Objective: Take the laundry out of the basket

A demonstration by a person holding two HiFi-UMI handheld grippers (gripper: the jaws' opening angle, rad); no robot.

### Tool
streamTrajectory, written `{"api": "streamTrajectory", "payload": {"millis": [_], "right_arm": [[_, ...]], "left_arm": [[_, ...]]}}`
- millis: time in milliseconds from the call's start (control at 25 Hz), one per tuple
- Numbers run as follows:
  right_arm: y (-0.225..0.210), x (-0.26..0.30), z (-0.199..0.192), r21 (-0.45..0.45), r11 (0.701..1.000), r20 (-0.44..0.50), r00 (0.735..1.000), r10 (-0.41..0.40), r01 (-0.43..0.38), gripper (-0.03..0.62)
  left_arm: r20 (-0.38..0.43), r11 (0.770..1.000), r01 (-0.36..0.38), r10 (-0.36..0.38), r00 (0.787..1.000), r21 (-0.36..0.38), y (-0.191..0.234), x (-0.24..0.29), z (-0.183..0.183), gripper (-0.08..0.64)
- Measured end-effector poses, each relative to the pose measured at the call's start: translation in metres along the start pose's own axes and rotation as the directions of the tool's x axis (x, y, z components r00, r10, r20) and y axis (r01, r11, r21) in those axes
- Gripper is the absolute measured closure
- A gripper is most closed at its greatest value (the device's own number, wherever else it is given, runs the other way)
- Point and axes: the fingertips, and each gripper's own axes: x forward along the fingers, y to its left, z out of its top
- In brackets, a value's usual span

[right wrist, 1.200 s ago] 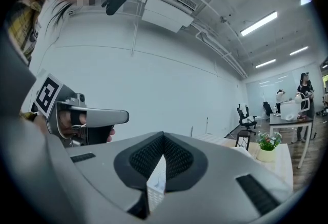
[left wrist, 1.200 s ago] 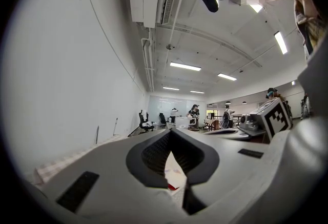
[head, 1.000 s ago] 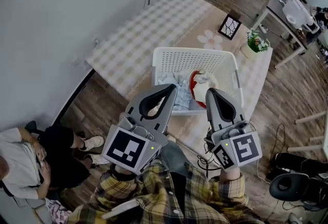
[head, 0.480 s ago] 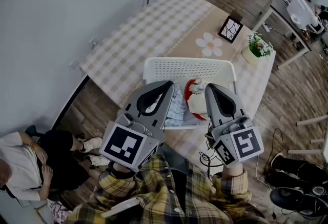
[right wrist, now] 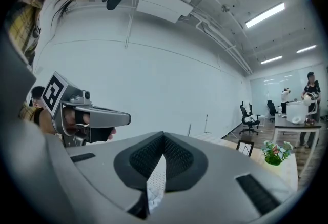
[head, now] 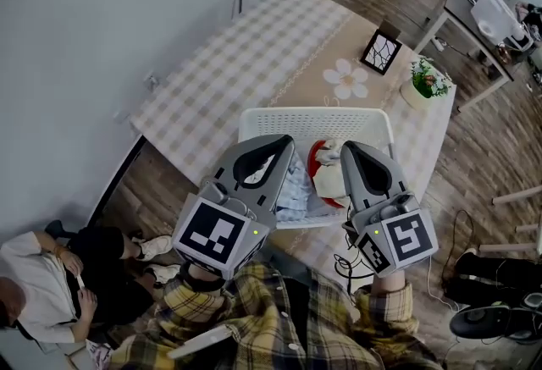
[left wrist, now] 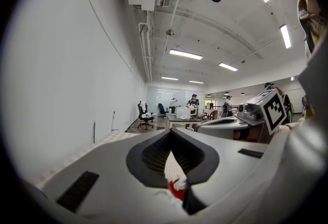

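Note:
A white slatted laundry basket [head: 315, 120] stands on the table, holding a light blue cloth [head: 296, 189] and a red and white garment [head: 327, 167]. My left gripper [head: 285, 141] hangs shut over the basket's near left side, above the blue cloth. My right gripper [head: 348, 148] is shut too, over the near right side beside the red and white garment. Neither holds anything. In the left gripper view the jaws [left wrist: 171, 131] meet, with a bit of the red garment [left wrist: 178, 190] below them. In the right gripper view the closed jaws [right wrist: 163, 135] show basket mesh [right wrist: 156, 183] beneath.
The table [head: 229, 72] wears a checked cloth. Beyond the basket lie a flower-shaped mat [head: 347, 79], a small picture frame [head: 380, 50] and a potted plant [head: 427, 77]. A person [head: 47, 284] sits on the floor at the lower left. Desks and office chairs stand further back.
Both grippers have moved forward together, from the basket's near rim to over the laundry inside. Both have stayed shut and empty.

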Motion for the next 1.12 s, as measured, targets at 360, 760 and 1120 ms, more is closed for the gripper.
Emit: {"api": "streamTrajectory", "payload": {"millis": [360,760,1120], "right_arm": [[0.011,0.014,-0.019,-0.002,0.99,-0.112,0.984,0.139,-0.14,0.591],[0.025,0.029,-0.064,0.029,0.921,-0.343,0.862,0.374,-0.389,0.53],[0.049,0.022,-0.121,0.08,0.797,-0.543,0.645,0.538,-0.599,0.383]], "left_arm": [[-0.149,0.994,0.05,-0.036,0.988,0.093,0.01,0.015,-0.022,0.535],[-0.4,0.955,0.197,-0.095,0.912,0.224,0.022,0.033,-0.058,0.492],[-0.661,0.849,0.459,-0.19,0.726,0.261,0.012,0.059,-0.108,0.403]]}}
